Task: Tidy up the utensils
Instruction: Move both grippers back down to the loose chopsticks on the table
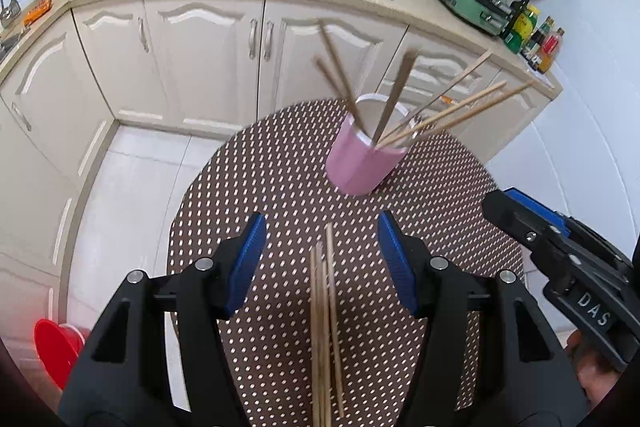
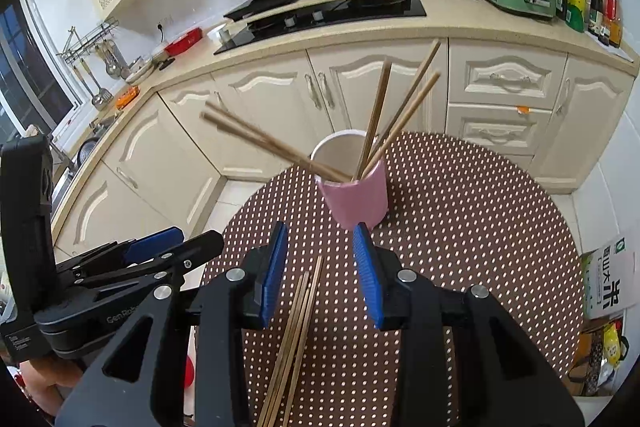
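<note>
- Left gripper (image 1: 322, 259): fingers spread wide, nothing between the blue pads (image 1: 248, 267).
- Right gripper (image 2: 320, 267): fingers also apart, somewhat narrower, gripping nothing.
- Loose chopsticks (image 1: 326, 327): a bundle lies flat on the dotted tablecloth (image 1: 260, 187), running lengthwise through the gap between the left fingers, touching neither. In the right wrist view the same bundle (image 2: 294, 339) sits nearer the left-hand finger.
- Pink cup (image 1: 362, 157): upright on the cloth, ahead of the fingertips and slightly right of them; just beyond the right gripper's tips (image 2: 354, 195).
- Chopsticks in cup (image 1: 452, 111): several stand inside, leaning outward in different directions.
</note>
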Demonstrator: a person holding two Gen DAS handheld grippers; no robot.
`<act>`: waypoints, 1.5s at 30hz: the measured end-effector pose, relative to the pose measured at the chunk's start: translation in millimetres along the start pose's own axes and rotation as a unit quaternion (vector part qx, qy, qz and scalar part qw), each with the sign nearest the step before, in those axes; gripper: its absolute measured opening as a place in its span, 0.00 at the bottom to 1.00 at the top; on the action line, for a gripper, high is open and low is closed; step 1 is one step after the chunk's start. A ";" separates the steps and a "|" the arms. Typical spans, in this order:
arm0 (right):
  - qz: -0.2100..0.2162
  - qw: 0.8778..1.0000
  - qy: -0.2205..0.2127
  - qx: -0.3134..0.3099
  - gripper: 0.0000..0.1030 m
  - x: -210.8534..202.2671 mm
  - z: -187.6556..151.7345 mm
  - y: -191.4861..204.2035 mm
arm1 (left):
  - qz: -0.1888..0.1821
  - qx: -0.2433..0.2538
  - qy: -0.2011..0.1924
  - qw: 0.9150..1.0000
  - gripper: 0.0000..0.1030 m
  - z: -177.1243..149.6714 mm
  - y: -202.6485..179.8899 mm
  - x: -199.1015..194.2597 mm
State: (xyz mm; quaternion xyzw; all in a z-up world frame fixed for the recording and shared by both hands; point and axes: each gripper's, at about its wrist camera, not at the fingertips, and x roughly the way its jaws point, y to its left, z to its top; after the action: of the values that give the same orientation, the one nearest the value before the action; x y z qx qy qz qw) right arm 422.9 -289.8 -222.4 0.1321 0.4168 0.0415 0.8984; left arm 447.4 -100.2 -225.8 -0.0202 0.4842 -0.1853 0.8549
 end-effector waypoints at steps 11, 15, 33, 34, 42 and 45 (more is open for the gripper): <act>0.010 0.997 0.069 0.023 0.31 35.6 -35.2 -8.9 | 0.018 -0.006 0.097 0.995 0.56 -44.4 22.3 53.5; 0.011 0.995 0.094 0.033 0.32 48.2 -45.6 -16.7 | 0.023 0.000 0.138 0.990 0.56 -64.6 23.9 78.8; 0.022 0.987 0.155 0.044 0.32 87.4 -58.0 -25.8 | 0.035 0.032 0.185 0.982 0.57 -77.0 20.9 125.2; 0.023 0.986 0.157 0.046 0.32 89.4 -57.5 -26.4 | 0.036 0.034 0.185 0.981 0.58 -73.4 19.8 126.2; 0.026 0.981 0.185 0.047 0.32 106.9 -56.8 -24.8 | 0.033 0.039 0.188 0.981 0.50 -54.6 20.9 135.8; 0.029 0.978 0.204 0.040 0.32 117.6 -57.3 -19.9 | 0.030 0.041 0.189 0.981 0.43 -50.9 22.9 135.4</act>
State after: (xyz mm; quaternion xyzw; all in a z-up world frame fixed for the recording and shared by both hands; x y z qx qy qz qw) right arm 454.9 -275.6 -350.0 0.1688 0.5888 0.0764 0.7867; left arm 474.3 -117.1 -368.7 0.0647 0.6293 -0.1800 0.7533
